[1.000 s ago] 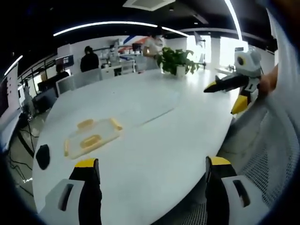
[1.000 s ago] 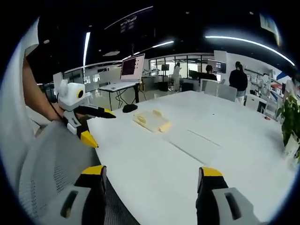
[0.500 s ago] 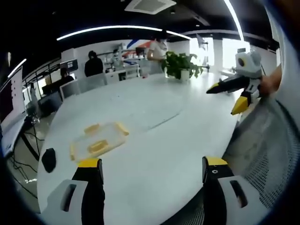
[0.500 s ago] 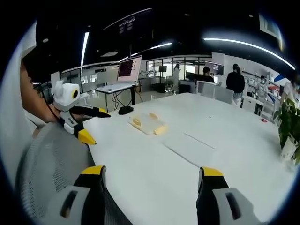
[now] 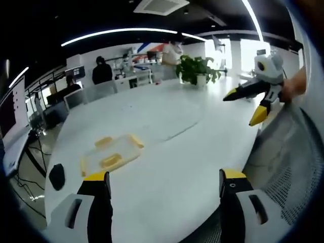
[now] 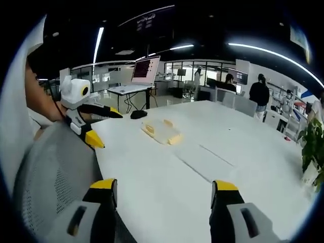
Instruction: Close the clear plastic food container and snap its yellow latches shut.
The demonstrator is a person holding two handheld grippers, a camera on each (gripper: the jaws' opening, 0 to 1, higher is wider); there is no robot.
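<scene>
A clear plastic food container with yellow latches lies flat on the white table, left of centre in the left gripper view. My left gripper is open, well short of it, with nothing between its jaws. In the right gripper view the container sits far ahead on the table. My right gripper is open and holds nothing. The right gripper enters the left gripper view at the right, open; the left gripper shows at the left of the right gripper view, open.
A black computer mouse lies near the table's left edge. A potted plant stands at the far end. A grey mesh chair back is close beside me. Several people and desks with monitors fill the room behind.
Both views have shifted slightly with my hands. The container stays where it lay on the table, and both grippers stay open.
</scene>
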